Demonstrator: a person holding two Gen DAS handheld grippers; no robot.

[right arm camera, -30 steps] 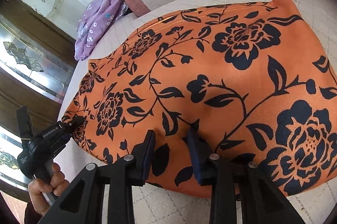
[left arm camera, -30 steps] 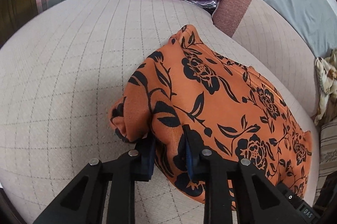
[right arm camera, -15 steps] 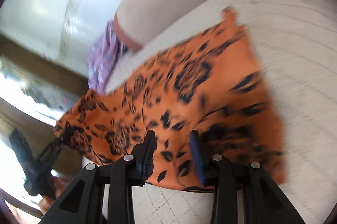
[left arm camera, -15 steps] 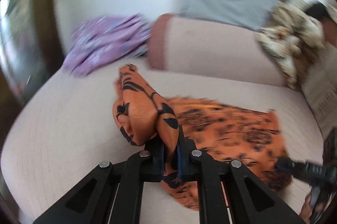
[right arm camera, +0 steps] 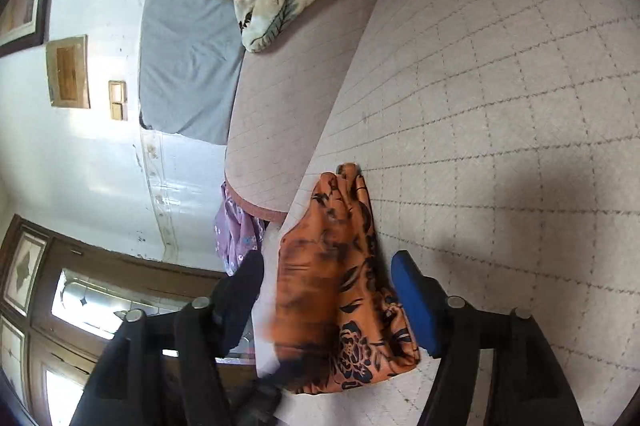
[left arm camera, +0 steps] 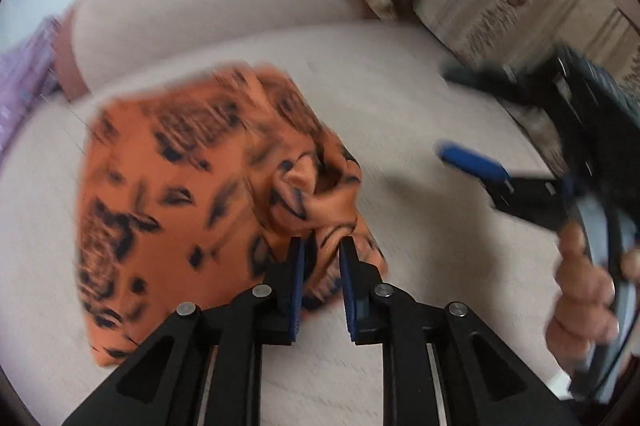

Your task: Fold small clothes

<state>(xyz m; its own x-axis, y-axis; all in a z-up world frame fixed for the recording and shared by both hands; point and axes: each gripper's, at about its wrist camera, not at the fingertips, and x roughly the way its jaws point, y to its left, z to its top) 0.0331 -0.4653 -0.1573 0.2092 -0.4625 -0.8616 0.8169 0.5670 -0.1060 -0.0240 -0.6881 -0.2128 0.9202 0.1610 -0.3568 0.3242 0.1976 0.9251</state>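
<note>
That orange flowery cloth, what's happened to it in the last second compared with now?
The orange cloth, spread wide a second ago, has been folded over itself into a narrower shape on the sofa seat. The right gripper has let go, its jaws opening wide, the cloth lying untouched between them. The left gripper is opening around the bunched edge between its jaws. The purple garment stayed put.

Motion blur smears the orange floral garment in the left wrist view, so its black print and its edges at 9 o'clock cannot be read. The right gripper at 3 o'clock is also streaked, its body cut off by the frame edge. In the right wrist view, the purple floral cloth at 8 o'clock lies mostly hidden behind the cushion edge and the gripper finger.
</note>
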